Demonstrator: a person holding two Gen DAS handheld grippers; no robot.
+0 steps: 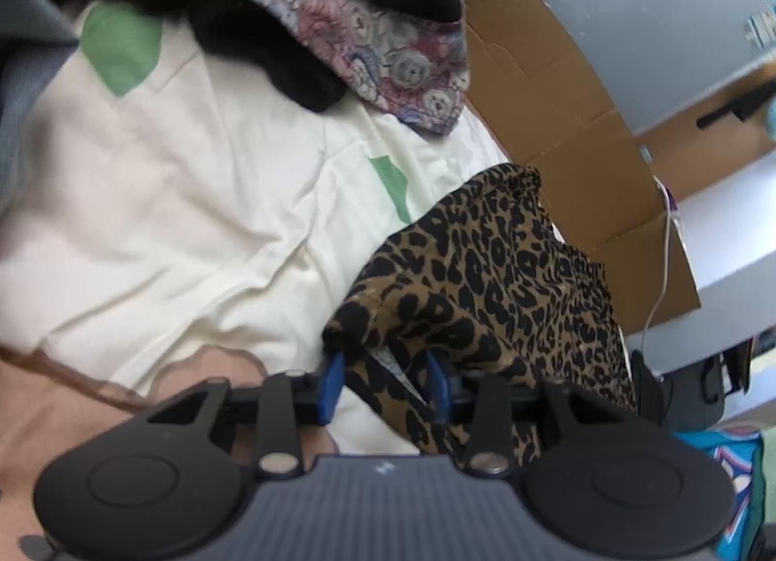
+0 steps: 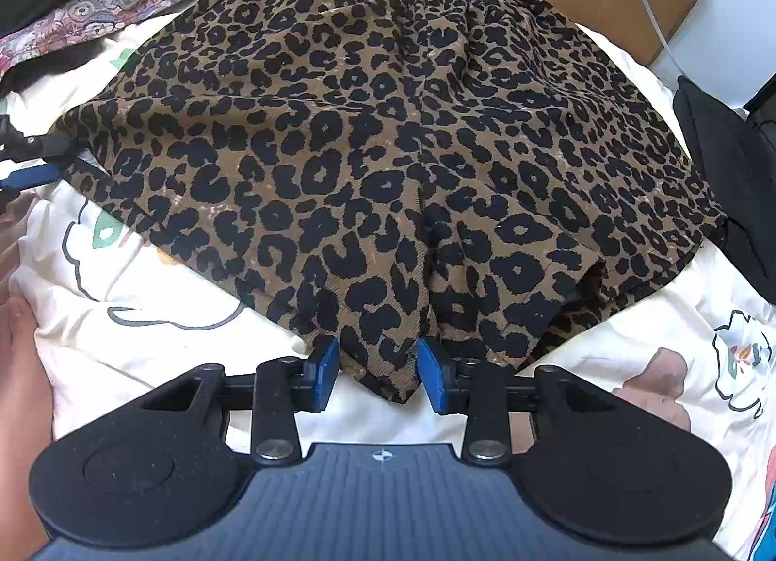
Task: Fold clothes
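Leopard-print shorts (image 2: 388,139) lie spread flat on a white printed bedsheet (image 2: 160,318), with the elastic waistband at the far side. My right gripper (image 2: 377,374) is open at the near hem. Its blue fingers (image 2: 326,369) straddle the point of cloth where the two legs meet. My left gripper (image 1: 385,384) is open at the left corner of the shorts (image 1: 485,279), and bunched cloth sits between and over its fingers (image 1: 332,381). In the right wrist view that left gripper (image 2: 41,160) shows at the frame's left edge, at the same corner.
A pile of black and teddy-bear-print clothes (image 1: 378,32) lies at the far left of the bed. Flattened cardboard (image 1: 572,139) and a grey box (image 1: 654,17) border the far side. A black bag (image 2: 727,158) sits at the right. A person's hand (image 2: 19,367) rests at the near left.
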